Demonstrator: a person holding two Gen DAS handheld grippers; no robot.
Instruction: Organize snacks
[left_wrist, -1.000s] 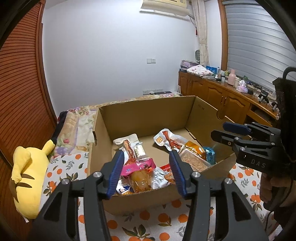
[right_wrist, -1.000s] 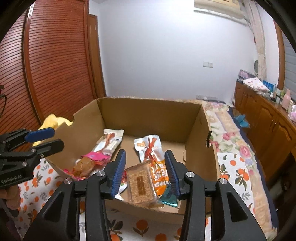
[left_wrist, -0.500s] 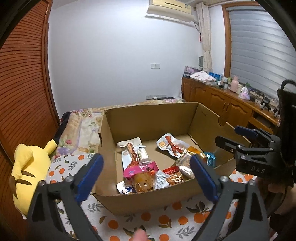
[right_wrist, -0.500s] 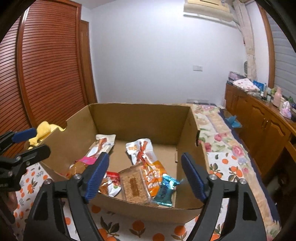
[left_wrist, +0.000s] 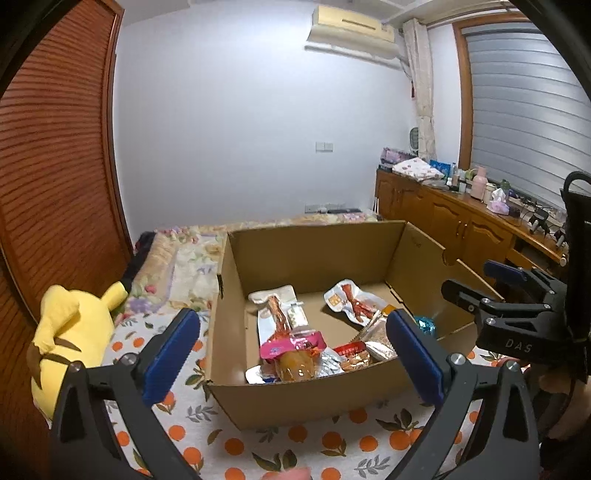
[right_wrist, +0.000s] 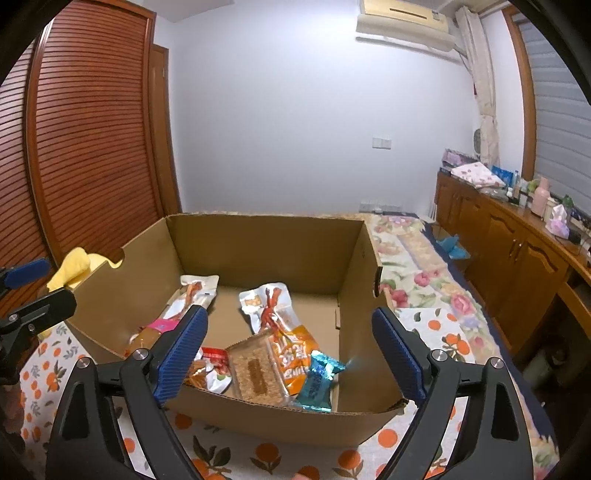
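An open cardboard box stands on an orange-print cloth. Inside lie several snack packs: a pink-labelled pack, a white chicken-foot pack, a clear cracker pack, an orange pack and a blue candy. My left gripper is open and empty, held above the box's near wall. My right gripper is open and empty, also above the near wall. The right gripper shows in the left wrist view.
A yellow plush toy lies left of the box. Floral bedding lies behind and right. A wooden sideboard with bottles runs along the right wall. A slatted wooden door is on the left.
Both grippers opened wide from a narrower gap and drew back and up from the box. The snacks in the box have not moved.
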